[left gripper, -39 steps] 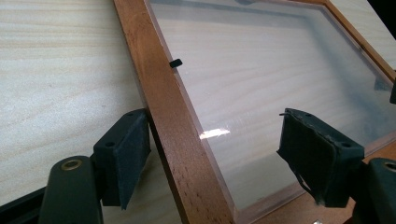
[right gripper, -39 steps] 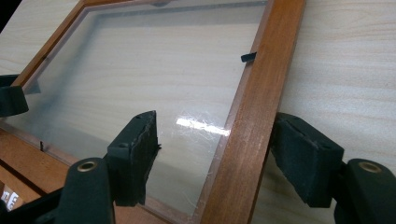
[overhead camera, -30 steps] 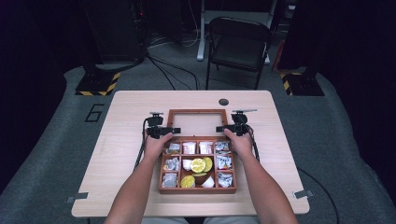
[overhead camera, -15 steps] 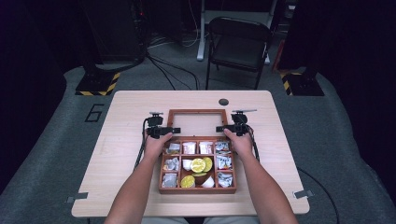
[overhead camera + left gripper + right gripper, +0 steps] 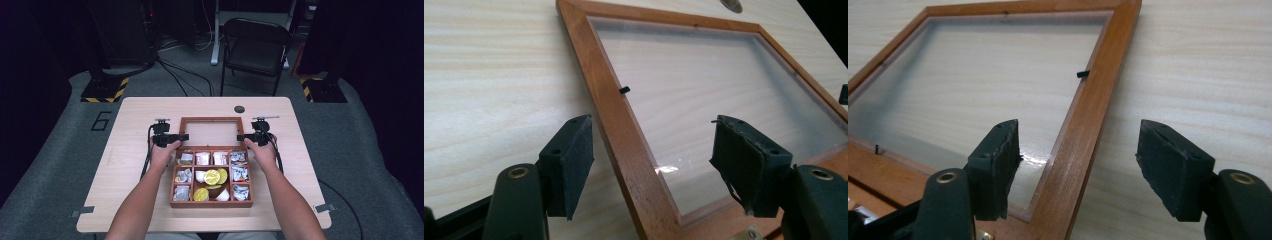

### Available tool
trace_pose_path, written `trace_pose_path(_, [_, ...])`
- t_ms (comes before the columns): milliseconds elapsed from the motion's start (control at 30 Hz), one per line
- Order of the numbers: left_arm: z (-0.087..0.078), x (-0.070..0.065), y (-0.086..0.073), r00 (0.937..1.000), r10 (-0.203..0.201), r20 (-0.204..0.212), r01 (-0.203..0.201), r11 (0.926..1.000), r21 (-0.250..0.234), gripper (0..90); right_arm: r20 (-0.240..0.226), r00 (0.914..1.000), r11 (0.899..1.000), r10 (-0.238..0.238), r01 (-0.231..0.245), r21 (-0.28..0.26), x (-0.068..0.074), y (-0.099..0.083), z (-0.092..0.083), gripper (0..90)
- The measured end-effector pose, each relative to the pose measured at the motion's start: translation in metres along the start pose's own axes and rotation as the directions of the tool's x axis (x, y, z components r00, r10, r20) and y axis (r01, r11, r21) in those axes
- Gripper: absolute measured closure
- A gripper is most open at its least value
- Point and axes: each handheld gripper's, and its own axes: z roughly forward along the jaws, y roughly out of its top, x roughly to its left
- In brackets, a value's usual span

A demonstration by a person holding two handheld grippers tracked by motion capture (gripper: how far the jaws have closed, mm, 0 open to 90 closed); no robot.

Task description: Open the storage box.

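Nothing much is changed from a second ago: the lid (image 5: pixel 216 132) is laid flat behind the box (image 5: pixel 212 201), straddled at its side rails by the spread-open left gripper (image 5: pixel 651 165) and right gripper (image 5: pixel 1078 165), so it's probably about to be closed.

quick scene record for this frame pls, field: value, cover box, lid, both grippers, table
box: wooden box with nine compartments, open, near the table's front edge
contents: small wrapped packets, yellow and white round pieces; what they are, cannot tell
lid: glass-paned lid folded back flat on the table
left gripper: left gripper open, jaws astride the lid's left frame rail
right gripper: right gripper open, jaws astride the lid's right frame rail
table: light wood table, small dark disc behind the lid
background: folding chair beyond the table
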Motion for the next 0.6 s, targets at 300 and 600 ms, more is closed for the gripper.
trace_pose_path(300, [-0.027, -0.012, 0.000, 0.9981, 0.061, -0.001, -0.061, 0.9981, 0.007, 36.5, 0.019, 0.9925, 0.990, -0.121, 0.122, -0.070, 0.018, -0.005, -0.031, 35.2])
trace_pose_path(600, [-0.044, -0.031, -0.007, 0.9926, 0.120, 0.014, -0.120, 0.9926, -0.018, 35.9, -0.077, 0.9714, 0.972, -0.225, 0.219, -0.082, 0.045, -0.019, -0.053, 28.3])
